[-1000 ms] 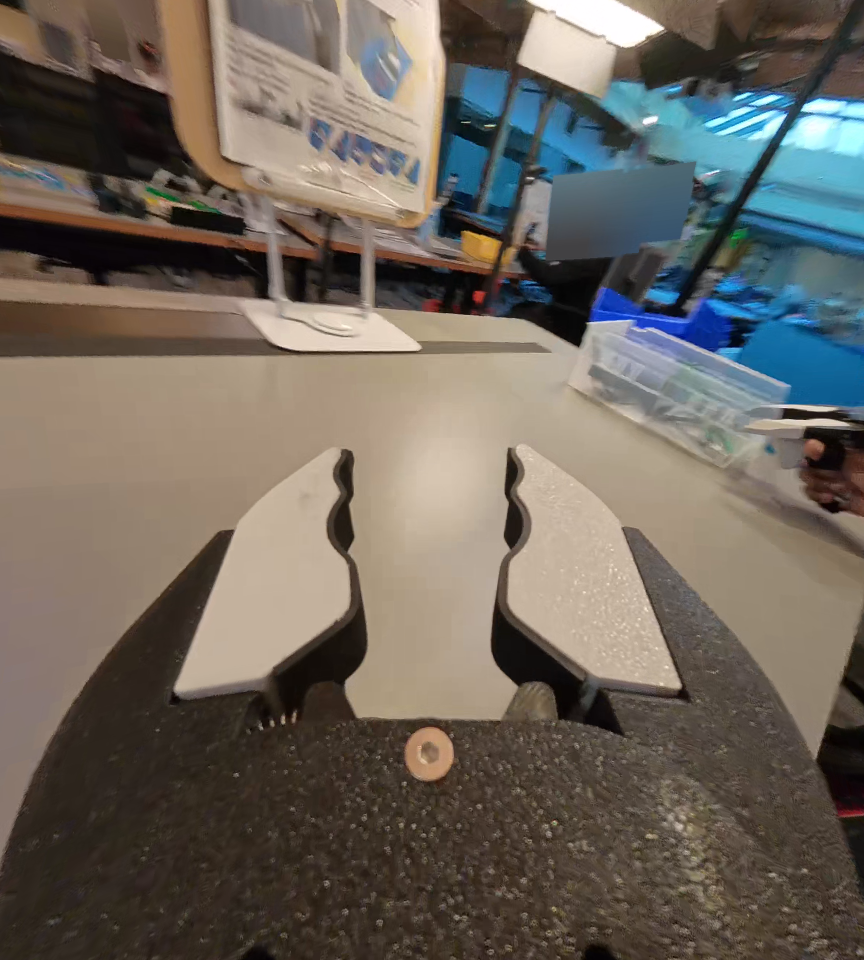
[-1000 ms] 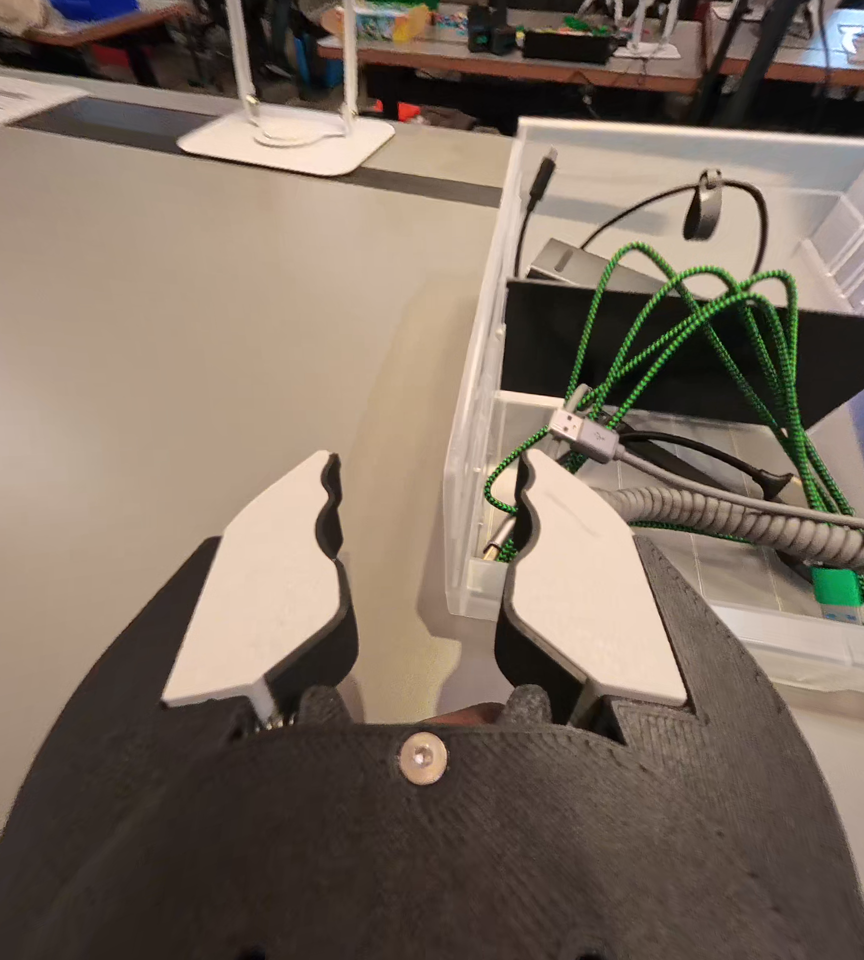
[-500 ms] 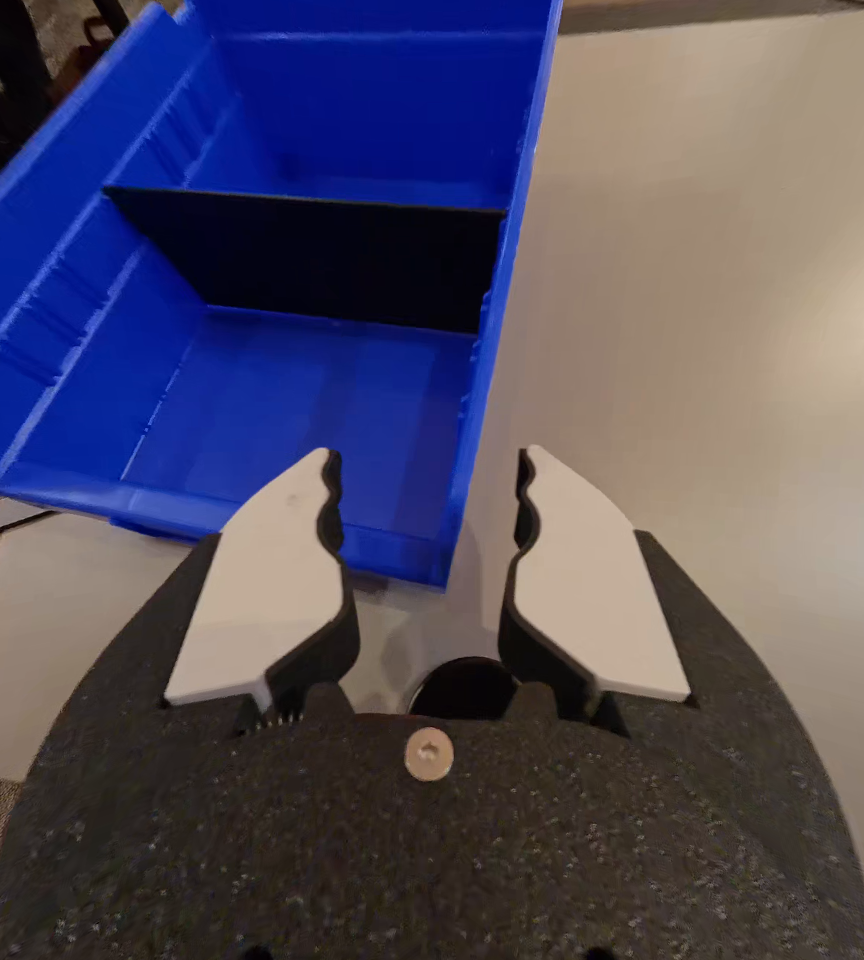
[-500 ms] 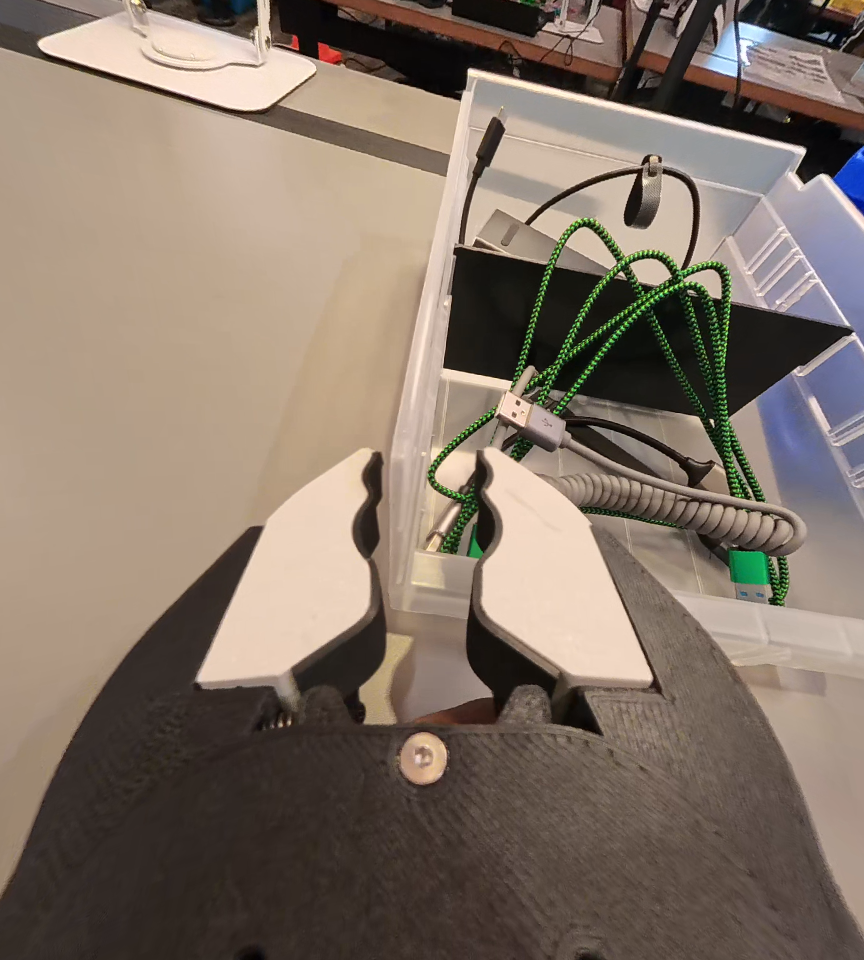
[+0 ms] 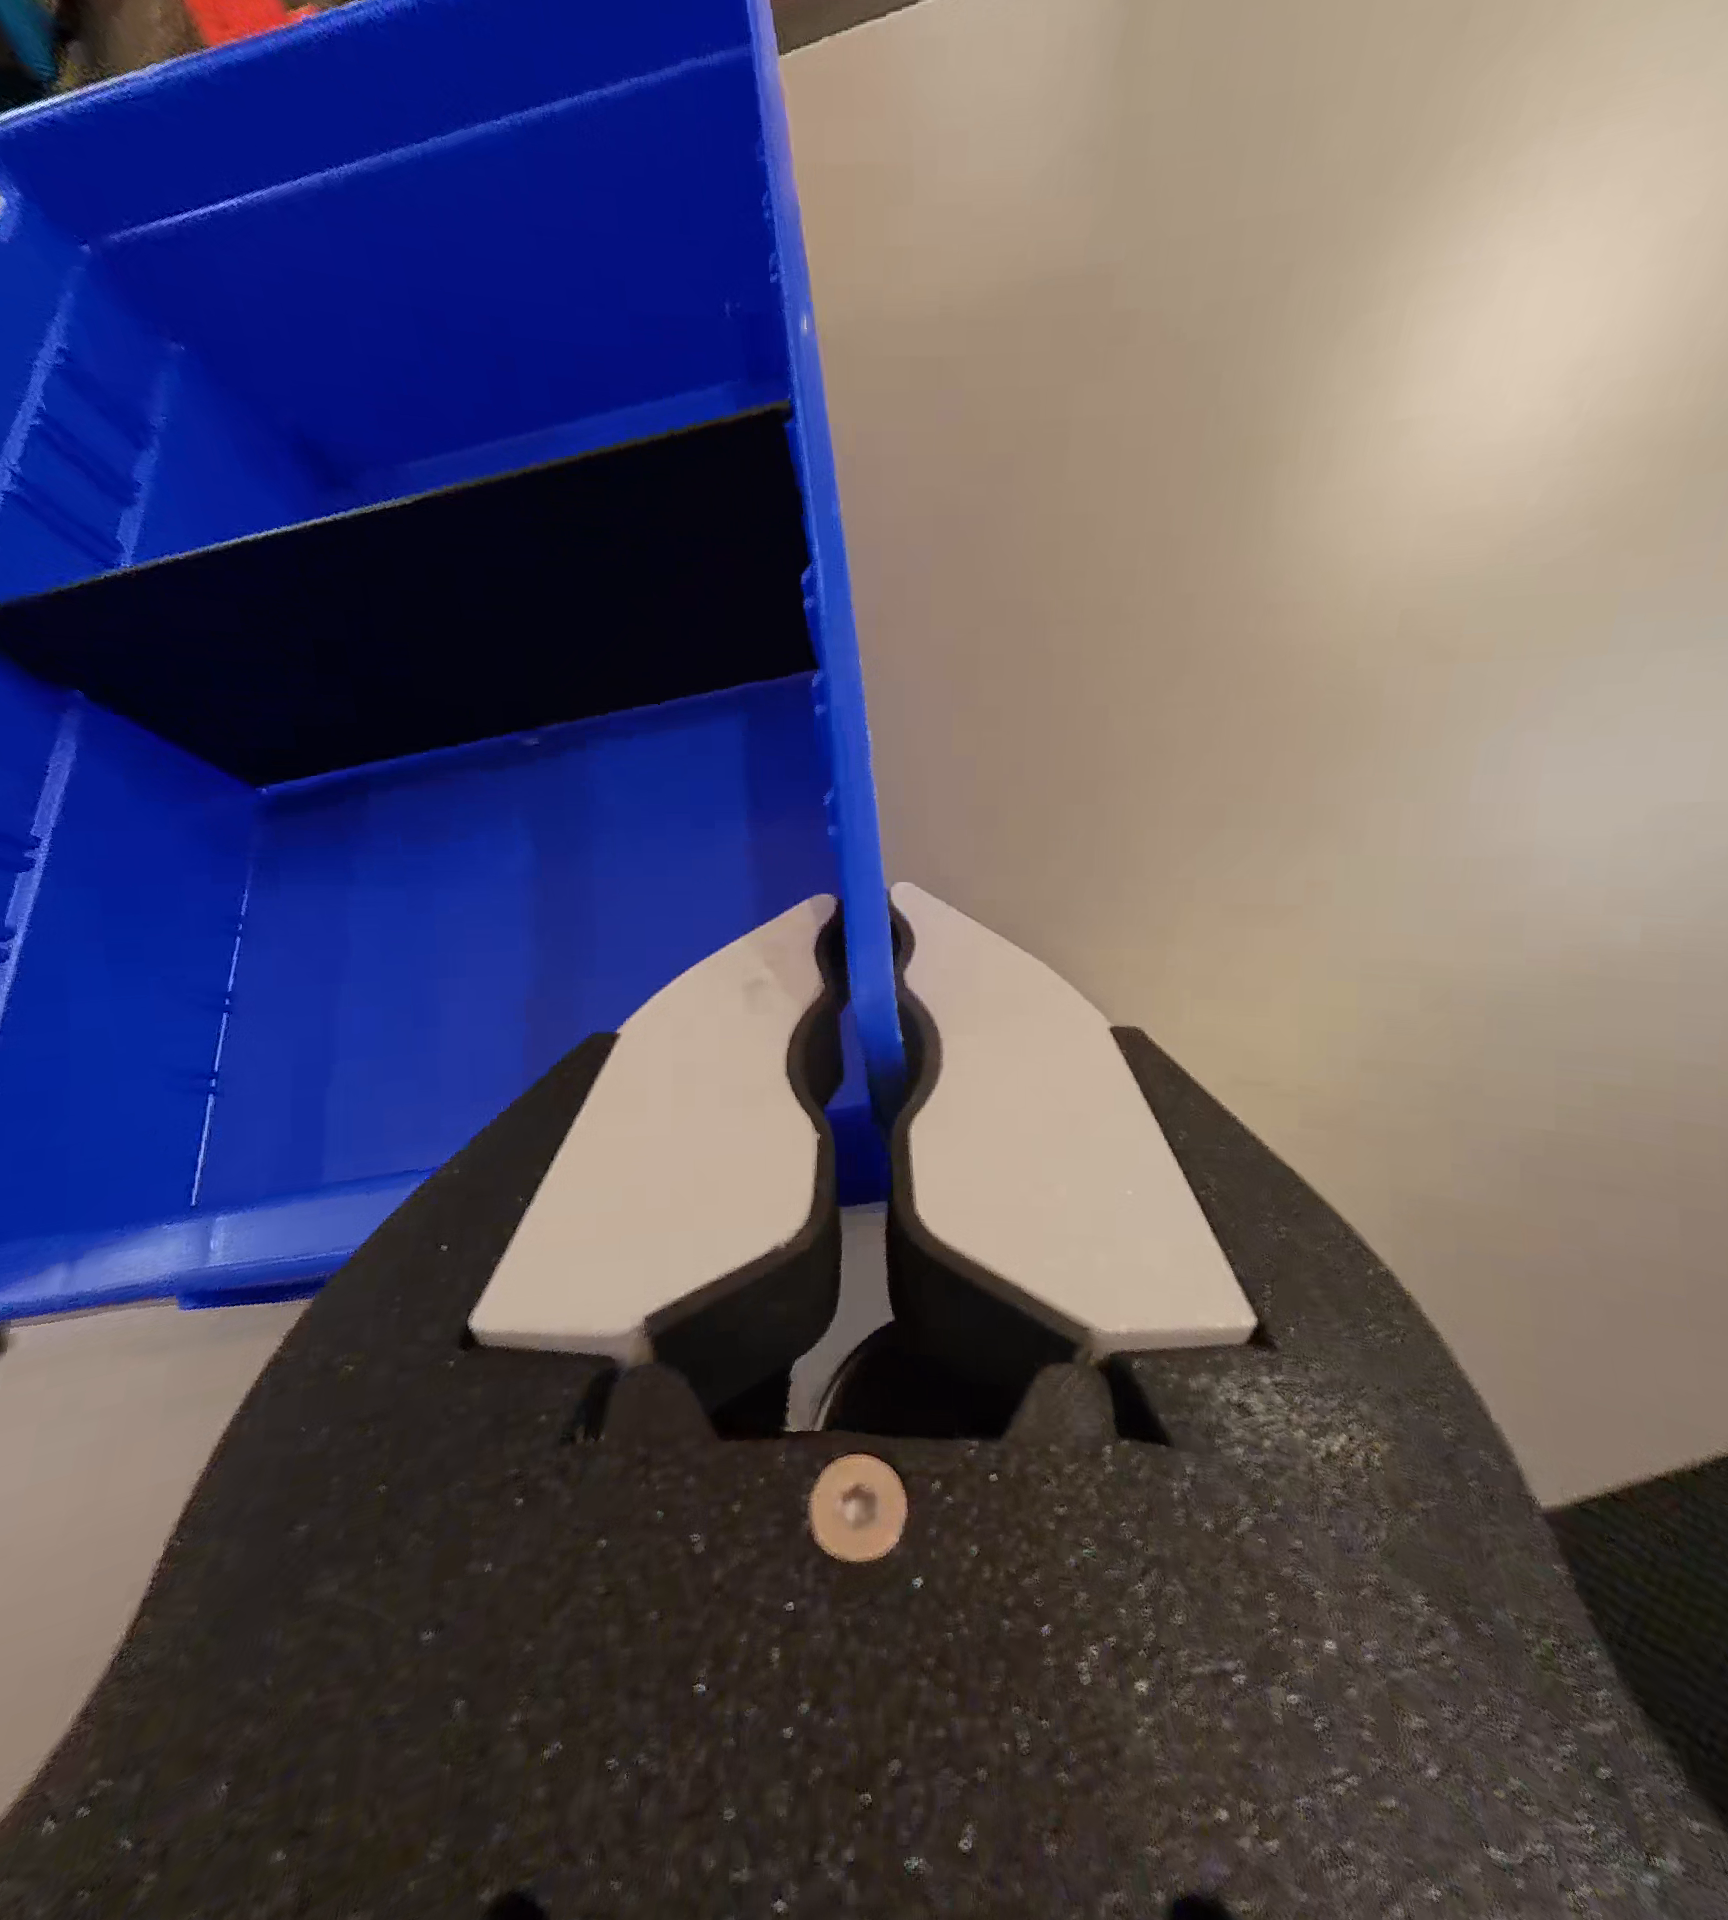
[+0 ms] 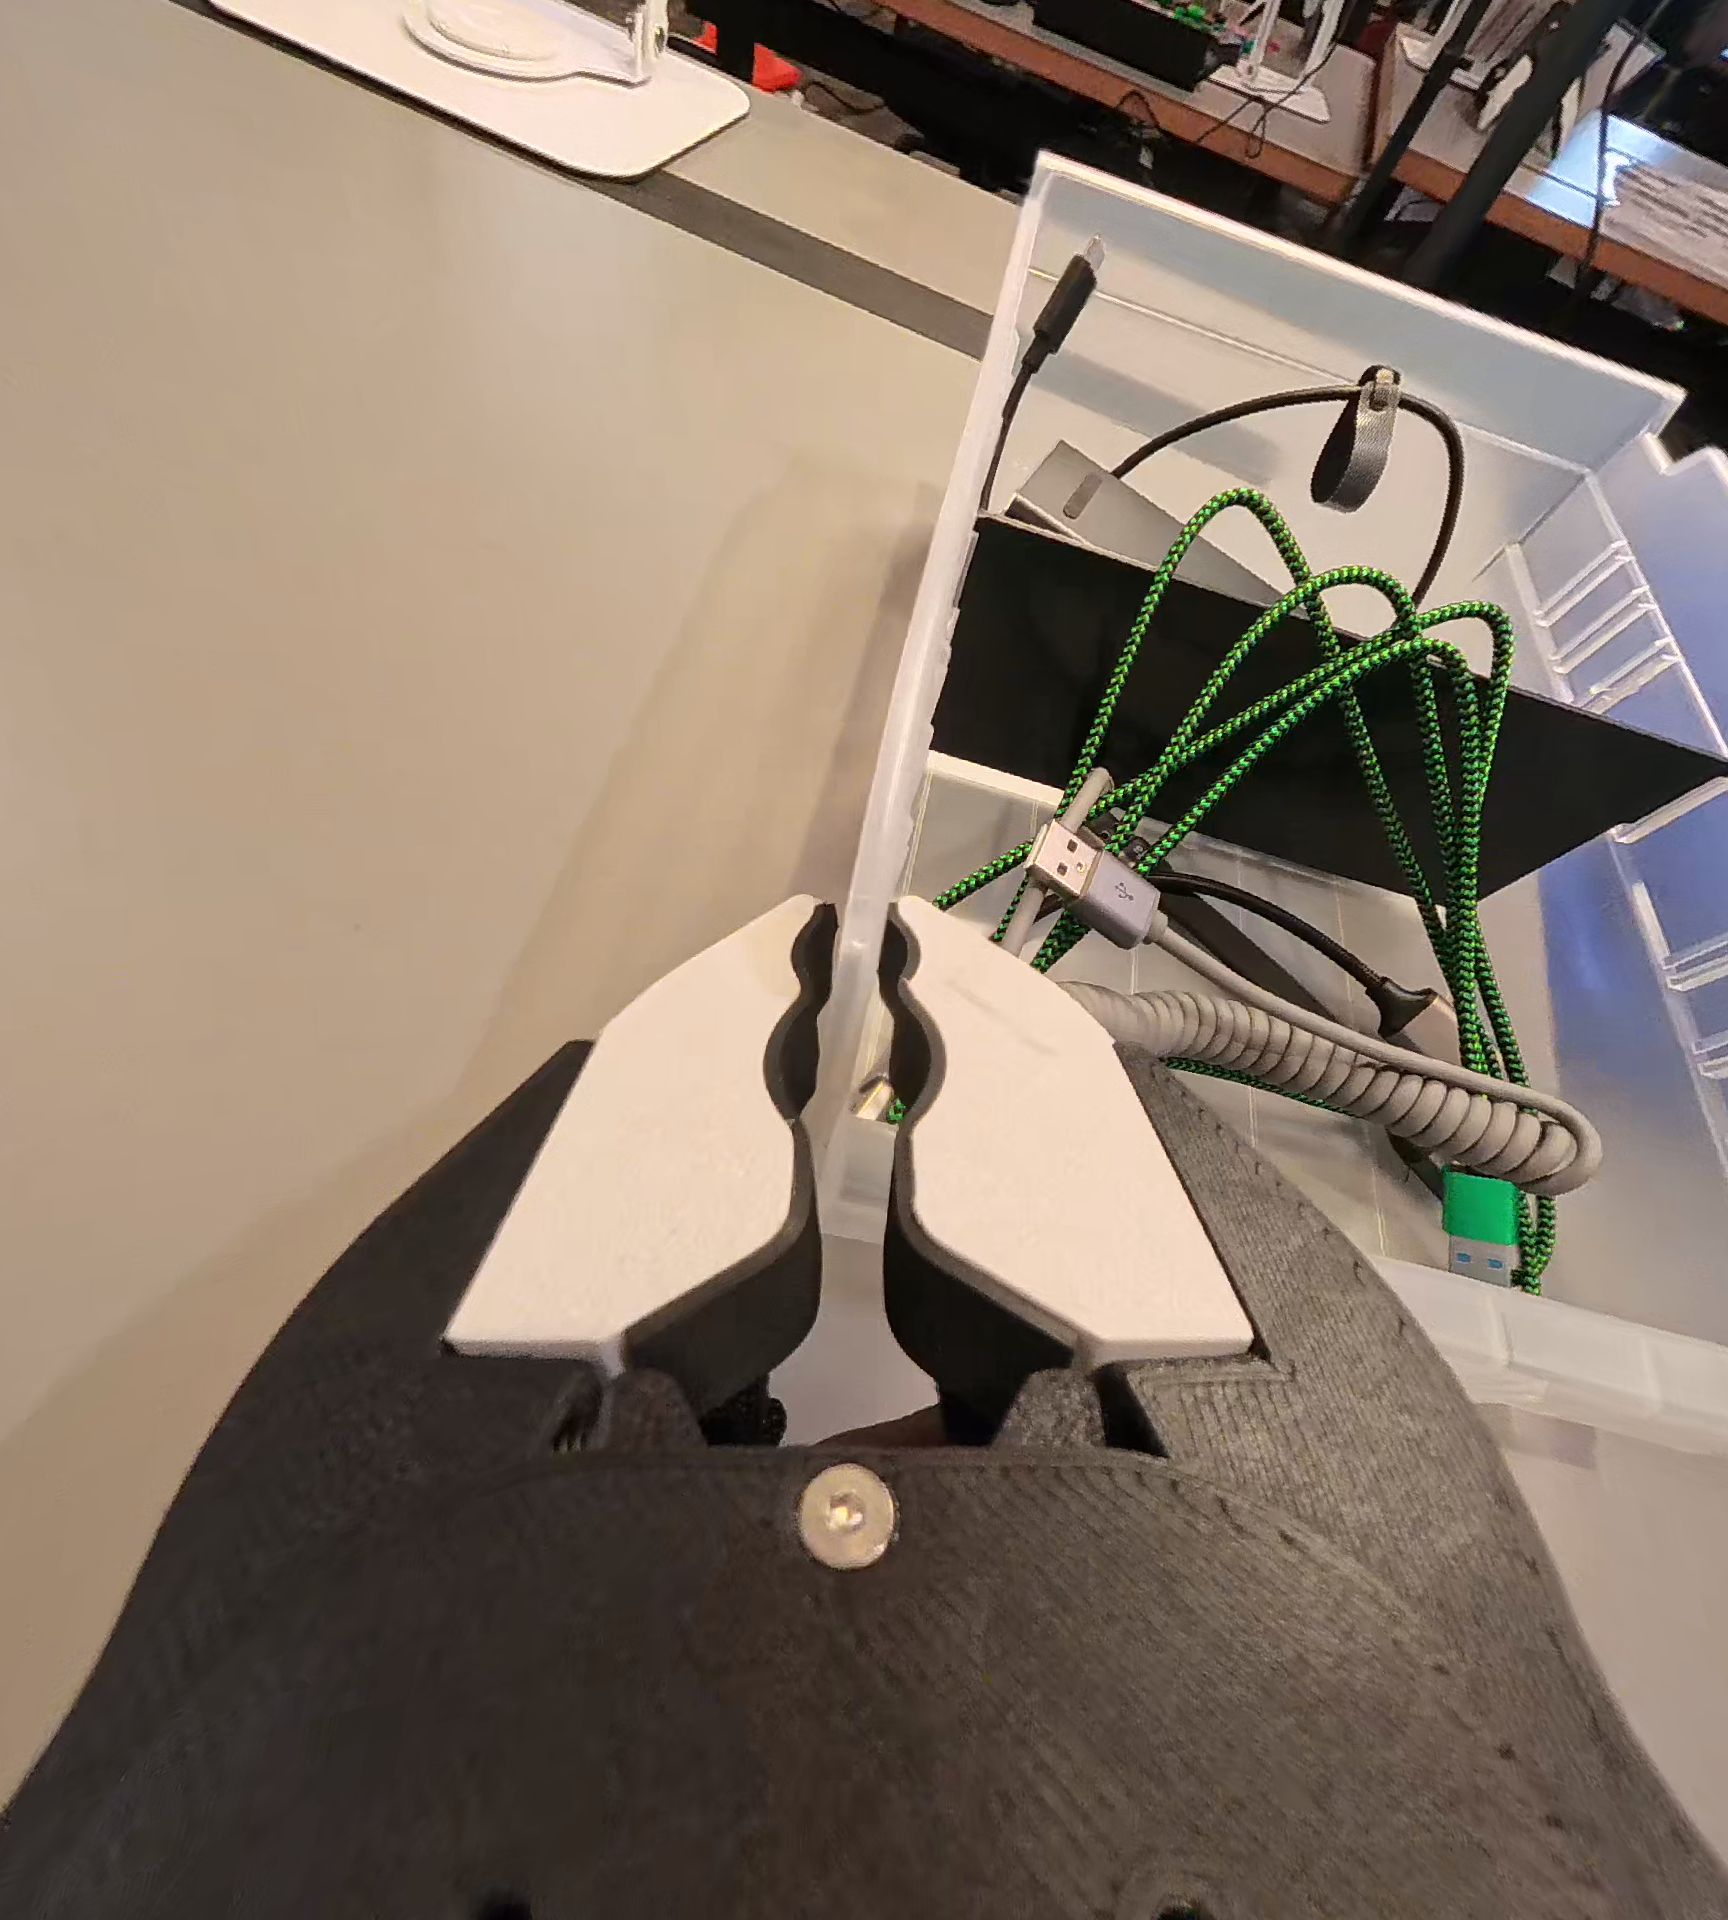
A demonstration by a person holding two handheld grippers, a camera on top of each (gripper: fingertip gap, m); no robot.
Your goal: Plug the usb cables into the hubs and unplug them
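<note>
The left gripper (image 5: 865,914) is pinched on the right-hand wall of a blue bin (image 5: 818,582) that fills the upper left of its frame; a black divider (image 5: 403,623) splits the bin, and neither section shows anything inside. Grey table (image 5: 1359,623) lies to the right.

The right gripper (image 6: 855,920) is clamped on the left wall of a clear bin (image 6: 933,644). Only this view shows the cables: a green braided cable (image 6: 1359,727) looped over a black divider (image 6: 1462,790), a grey coiled cable (image 6: 1359,1070) in the near section, and a silver USB plug (image 6: 1083,868) just beyond the fingertips. A grey slab behind the divider, perhaps a hub (image 6: 1130,520), is mostly hidden. A white stand base (image 6: 569,94) is cut off at the upper left.
</note>
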